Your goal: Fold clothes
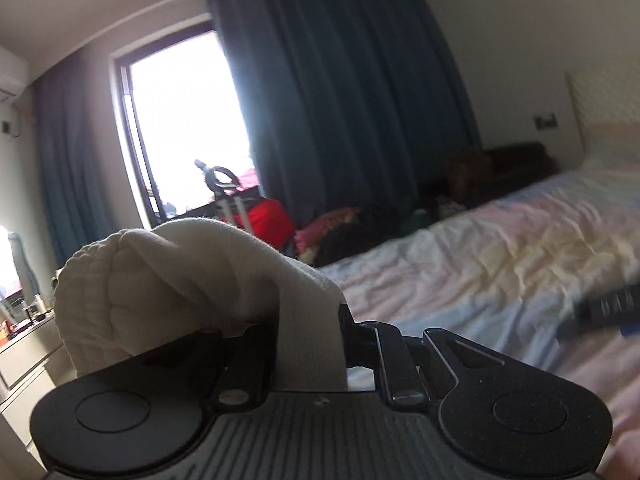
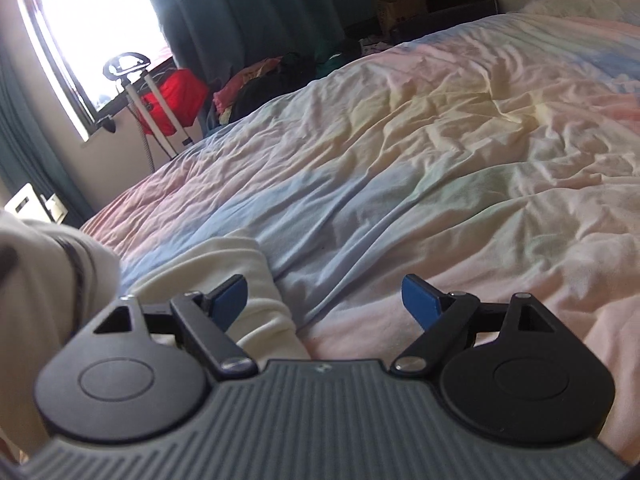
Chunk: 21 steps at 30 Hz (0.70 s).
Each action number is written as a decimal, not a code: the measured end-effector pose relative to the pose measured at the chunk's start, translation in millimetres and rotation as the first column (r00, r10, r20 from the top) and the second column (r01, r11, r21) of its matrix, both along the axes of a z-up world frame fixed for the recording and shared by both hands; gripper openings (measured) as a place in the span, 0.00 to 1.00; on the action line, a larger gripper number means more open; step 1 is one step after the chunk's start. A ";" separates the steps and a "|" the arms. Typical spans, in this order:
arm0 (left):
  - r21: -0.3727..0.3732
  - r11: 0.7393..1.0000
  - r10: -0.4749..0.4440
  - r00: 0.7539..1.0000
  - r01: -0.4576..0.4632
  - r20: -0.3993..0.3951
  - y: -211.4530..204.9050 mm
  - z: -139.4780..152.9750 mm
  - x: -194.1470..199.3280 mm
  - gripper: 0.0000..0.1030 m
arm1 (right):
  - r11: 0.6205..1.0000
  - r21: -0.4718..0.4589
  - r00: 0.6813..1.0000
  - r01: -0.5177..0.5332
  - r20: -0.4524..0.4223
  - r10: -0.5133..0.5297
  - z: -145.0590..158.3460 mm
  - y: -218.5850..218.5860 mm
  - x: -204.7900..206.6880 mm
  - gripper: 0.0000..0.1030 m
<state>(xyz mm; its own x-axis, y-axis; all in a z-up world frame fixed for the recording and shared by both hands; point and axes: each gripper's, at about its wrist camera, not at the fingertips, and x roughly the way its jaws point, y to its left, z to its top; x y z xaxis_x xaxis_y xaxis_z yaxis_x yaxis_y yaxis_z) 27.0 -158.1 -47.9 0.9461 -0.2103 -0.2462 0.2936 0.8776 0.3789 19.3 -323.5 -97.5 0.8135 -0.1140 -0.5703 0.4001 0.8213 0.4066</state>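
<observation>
A cream garment (image 1: 168, 280) is bunched up over my left gripper (image 1: 308, 320). A strip of it runs down between the jaws, which are shut on it, and the cloth hides the fingertips. This gripper is held up above the bed and points across the room. In the right wrist view, another part of the cream garment (image 2: 256, 280) lies on the pastel bed sheet (image 2: 440, 168) under the left blue pad (image 2: 232, 296). My right gripper (image 2: 326, 298) hangs open just over the sheet with nothing between its pads.
A blurred pale cloth with a dark band (image 2: 60, 264) fills the left edge. Beyond the bed's far side are a heap of clothes (image 2: 256, 84), a red bag (image 2: 176, 100), a steamer stand (image 2: 140, 92), dark curtains (image 1: 352, 92) and a bright window (image 1: 184, 128). A dark blurred object (image 1: 604, 308) lies on the bed.
</observation>
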 end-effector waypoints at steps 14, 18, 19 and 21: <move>0.124 0.957 -0.219 0.935 0.262 -0.280 -22.9 -63.3 22.6 0.58 | 0.998 0.070 0.999 -0.006 0.053 0.002 -9.9 -9.9 8.3 0.83; 0.105 0.966 -0.195 0.934 0.235 -0.299 11.3 -53.9 -5.3 0.68 | 0.998 0.057 0.994 -0.038 0.107 0.032 -2.0 -4.5 2.8 0.83; 0.089 0.972 -0.183 0.937 0.218 -0.299 24.3 -52.1 -14.7 0.70 | 0.997 0.050 0.992 -0.050 0.122 0.044 0.8 -2.4 1.1 0.83; 0.055 0.983 -0.153 0.943 0.177 -0.296 50.6 -47.7 -24.2 0.71 | 0.994 0.037 0.984 -0.099 0.155 0.092 7.9 5.6 -1.8 0.84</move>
<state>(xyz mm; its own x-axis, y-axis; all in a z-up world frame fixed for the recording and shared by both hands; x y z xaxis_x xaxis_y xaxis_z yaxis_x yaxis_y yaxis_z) 2.8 -107.5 -95.6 0.7855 -0.3260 -0.5261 0.5392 0.7777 0.3232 17.4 -317.9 -89.6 0.8975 -0.0090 -0.4409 0.2508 0.8327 0.4936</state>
